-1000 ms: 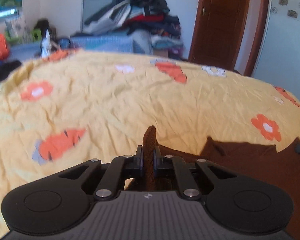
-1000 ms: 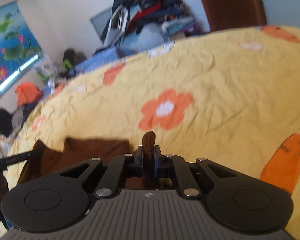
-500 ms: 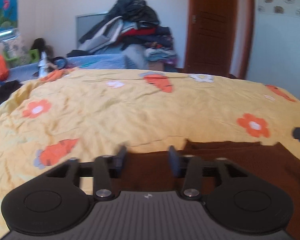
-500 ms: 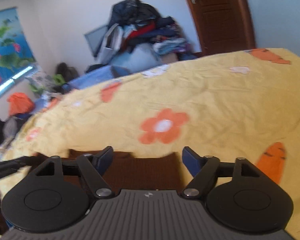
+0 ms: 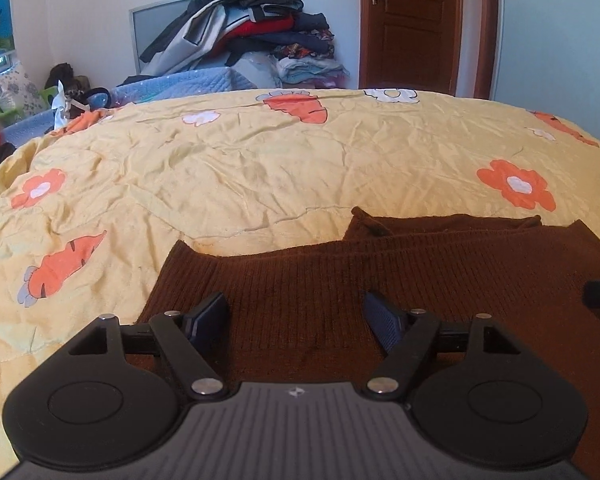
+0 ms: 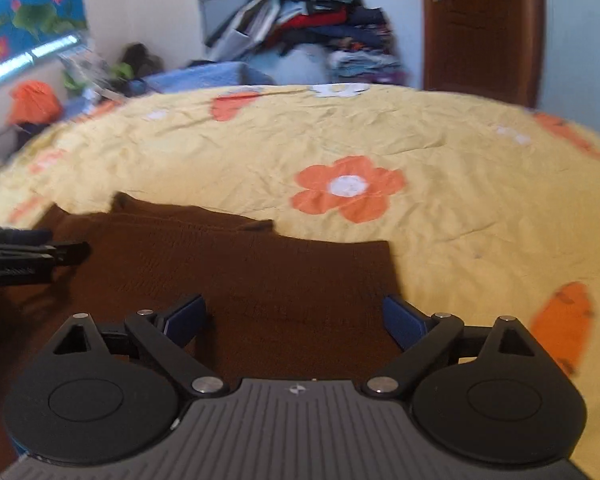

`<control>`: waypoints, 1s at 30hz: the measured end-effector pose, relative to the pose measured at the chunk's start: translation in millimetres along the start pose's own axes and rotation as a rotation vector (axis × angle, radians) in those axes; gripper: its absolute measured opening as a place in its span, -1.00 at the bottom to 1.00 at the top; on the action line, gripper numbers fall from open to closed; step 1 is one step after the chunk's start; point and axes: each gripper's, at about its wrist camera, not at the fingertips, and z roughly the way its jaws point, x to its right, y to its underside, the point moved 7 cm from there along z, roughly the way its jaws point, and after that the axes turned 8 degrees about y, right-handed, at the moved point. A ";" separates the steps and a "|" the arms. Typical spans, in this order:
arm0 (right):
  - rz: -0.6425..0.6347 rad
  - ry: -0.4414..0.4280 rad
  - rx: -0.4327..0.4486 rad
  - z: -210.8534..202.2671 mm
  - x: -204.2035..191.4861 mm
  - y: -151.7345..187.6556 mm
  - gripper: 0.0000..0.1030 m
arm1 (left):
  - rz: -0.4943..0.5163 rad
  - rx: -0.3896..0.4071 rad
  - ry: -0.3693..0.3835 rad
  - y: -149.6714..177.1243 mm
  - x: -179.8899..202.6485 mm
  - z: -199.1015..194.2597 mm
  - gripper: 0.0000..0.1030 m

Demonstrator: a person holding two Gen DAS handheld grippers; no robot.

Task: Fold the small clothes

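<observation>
Clothes pile (image 5: pixel 256 28) and door (image 5: pixel 412 24) behind yellow bedspread (image 5: pixel 260 168).

Readable text: I find none in either view.
Left gripper (image 6: pixel 20 256) side, left edge: I see lettering, too blurred to read.

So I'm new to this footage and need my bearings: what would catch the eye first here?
The yellow bedspread with orange flowers and carrots fills both views. A brown knitted garment lies flat on its near edge, right below the left gripper and right gripper, whose jaws are opening with nothing between them. Behind the bed, a heap of clothes is stacked against the wall, left of a brown door.
</observation>
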 end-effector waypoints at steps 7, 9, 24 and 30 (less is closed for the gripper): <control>-0.029 -0.149 0.020 -25.8 -8.5 35.7 1.00 | -0.014 0.001 0.011 -0.4 -1.2 -0.7 0.49; -0.021 -0.092 -0.003 -28.2 1.2 30.9 0.99 | -0.013 0.002 0.011 -0.4 -1.2 -0.5 0.49; -0.011 -0.111 0.038 -27.4 4.1 45.4 1.00 | -0.049 -0.001 -0.031 -0.7 3.3 -17.7 0.51; 0.004 -0.110 0.048 -28.5 4.2 48.0 1.00 | -0.008 0.012 0.156 25.7 46.8 -68.3 0.63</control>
